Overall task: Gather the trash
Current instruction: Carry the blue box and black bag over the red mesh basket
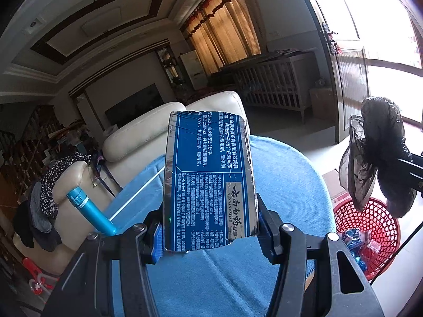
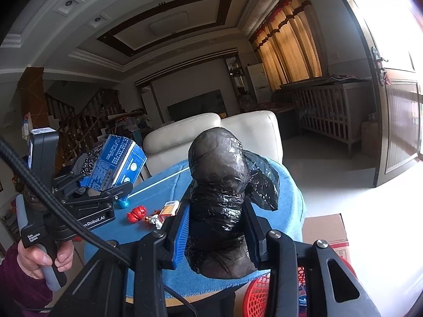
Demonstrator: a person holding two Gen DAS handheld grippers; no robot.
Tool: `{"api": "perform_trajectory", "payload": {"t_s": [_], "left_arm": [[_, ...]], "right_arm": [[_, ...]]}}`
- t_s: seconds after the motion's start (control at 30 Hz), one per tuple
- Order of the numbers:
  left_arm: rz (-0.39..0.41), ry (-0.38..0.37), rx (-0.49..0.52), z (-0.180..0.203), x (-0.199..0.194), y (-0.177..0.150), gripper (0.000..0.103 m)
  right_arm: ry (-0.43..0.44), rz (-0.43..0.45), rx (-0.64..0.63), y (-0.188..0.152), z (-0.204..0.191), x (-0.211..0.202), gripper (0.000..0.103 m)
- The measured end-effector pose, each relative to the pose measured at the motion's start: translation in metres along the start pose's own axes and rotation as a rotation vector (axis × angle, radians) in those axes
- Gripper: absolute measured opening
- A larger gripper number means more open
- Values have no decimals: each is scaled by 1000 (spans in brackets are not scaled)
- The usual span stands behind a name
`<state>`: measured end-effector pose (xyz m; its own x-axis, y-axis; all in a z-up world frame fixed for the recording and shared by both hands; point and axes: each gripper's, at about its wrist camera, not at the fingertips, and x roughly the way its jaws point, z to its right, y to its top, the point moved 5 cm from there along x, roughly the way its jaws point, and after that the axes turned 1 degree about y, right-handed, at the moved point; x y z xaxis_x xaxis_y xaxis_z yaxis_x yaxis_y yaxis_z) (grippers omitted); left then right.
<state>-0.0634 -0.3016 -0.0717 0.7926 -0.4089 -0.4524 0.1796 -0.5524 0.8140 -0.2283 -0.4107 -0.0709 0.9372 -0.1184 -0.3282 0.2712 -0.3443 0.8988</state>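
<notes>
Toothpaste box (image 1: 208,179), torn and empty-looking, sits clamped across its width in the left gripper (image 1: 210,233) above the blue worktop (image 1: 285,185): light, crushable card, so go gently. Right gripper (image 2: 215,235) pinches a limp, slippery black trash bag (image 2: 219,198).

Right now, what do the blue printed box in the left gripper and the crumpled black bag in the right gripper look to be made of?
Blue printed box: apparently thin cardboard with a glossy, silvery-edged print; its top edge is torn and the faces are creased. Crumpled black bag: thin plastic film, shiny and wrinkled, semi-transparent where stretched.
</notes>
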Motion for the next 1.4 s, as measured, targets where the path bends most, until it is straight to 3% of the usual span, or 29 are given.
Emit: {"api": "perform_trajectory", "payload": {"t_s": [1.4], "left_arm": [[-36, -109, 114, -1, 26, 2, 58]], "right_arm": [[-51, 15, 77, 6, -3, -14, 40]]}}
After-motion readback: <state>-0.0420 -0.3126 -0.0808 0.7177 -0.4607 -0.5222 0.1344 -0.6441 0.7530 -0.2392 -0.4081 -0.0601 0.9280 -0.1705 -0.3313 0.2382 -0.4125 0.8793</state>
